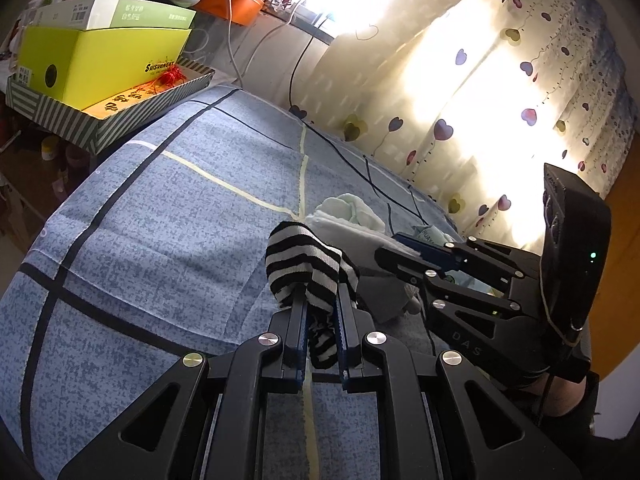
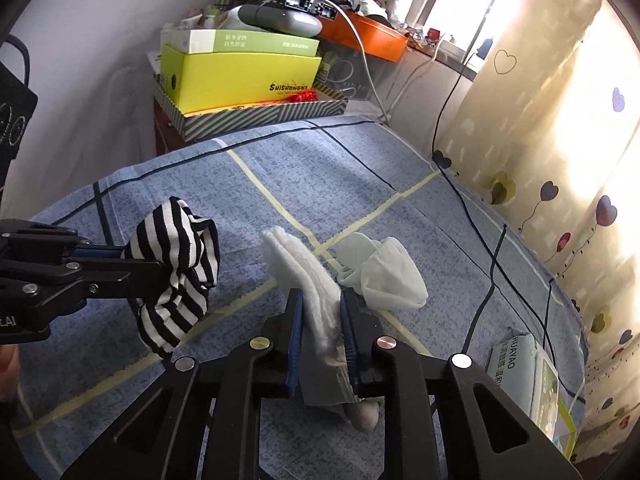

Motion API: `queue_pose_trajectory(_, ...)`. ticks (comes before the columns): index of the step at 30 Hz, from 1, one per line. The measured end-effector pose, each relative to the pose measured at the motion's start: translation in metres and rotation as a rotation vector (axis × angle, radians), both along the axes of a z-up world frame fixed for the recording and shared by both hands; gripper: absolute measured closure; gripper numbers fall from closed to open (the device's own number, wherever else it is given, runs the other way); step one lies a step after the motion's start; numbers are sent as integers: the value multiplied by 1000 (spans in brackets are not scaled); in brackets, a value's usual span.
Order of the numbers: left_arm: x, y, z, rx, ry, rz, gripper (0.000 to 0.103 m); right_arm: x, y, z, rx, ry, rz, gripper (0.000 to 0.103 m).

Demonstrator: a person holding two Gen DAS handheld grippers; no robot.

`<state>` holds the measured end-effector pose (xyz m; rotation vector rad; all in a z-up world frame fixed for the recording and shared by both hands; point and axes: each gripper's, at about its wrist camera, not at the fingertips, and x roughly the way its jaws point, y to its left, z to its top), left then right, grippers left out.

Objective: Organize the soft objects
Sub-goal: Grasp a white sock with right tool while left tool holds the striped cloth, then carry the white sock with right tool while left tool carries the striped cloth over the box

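Observation:
A black-and-white striped sock (image 1: 304, 264) hangs bunched over the fingers of my left gripper (image 1: 320, 300), which is shut on it above the blue checked bed sheet (image 1: 160, 220). In the right wrist view the same striped sock (image 2: 176, 264) hangs at the left from the left gripper (image 2: 160, 274). My right gripper (image 2: 322, 300) is shut on a folded white fluffy sock (image 2: 304, 276), whose grey end sticks out below the pads. A pale green-white sock (image 2: 384, 272) lies on the sheet just beyond. In the left wrist view the right gripper (image 1: 390, 254) reaches in from the right.
A tissue pack (image 2: 524, 372) lies on the bed at the right. A black cable (image 2: 484, 248) runs along the bed beside the heart-print curtain (image 2: 560, 140). Beyond the bed's far edge stand a yellow box (image 2: 240, 76) on a striped tray and an orange tray (image 2: 368, 38).

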<state>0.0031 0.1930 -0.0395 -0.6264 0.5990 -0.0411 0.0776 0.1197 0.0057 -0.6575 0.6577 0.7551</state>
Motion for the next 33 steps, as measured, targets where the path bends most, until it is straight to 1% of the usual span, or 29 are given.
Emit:
queue_pose_trajectory(9, -1, -3, 3, 28, 4, 27, 91, -21, -32, 25, 122, 22, -45, 87)
queue_pose_trajectory(15, -8, -14, 15, 54, -11, 25, 91, -30, -57, 37, 183, 27, -73, 87)
queue_pose_trajectory(22, -10, -26, 24, 76, -19, 21, 91, -31, -73, 40, 212, 39, -85, 88)
queue_pose_trajectory(33, 1, -40, 32, 101, -15, -9, 91, -29, -89, 45, 266, 47, -103, 87)
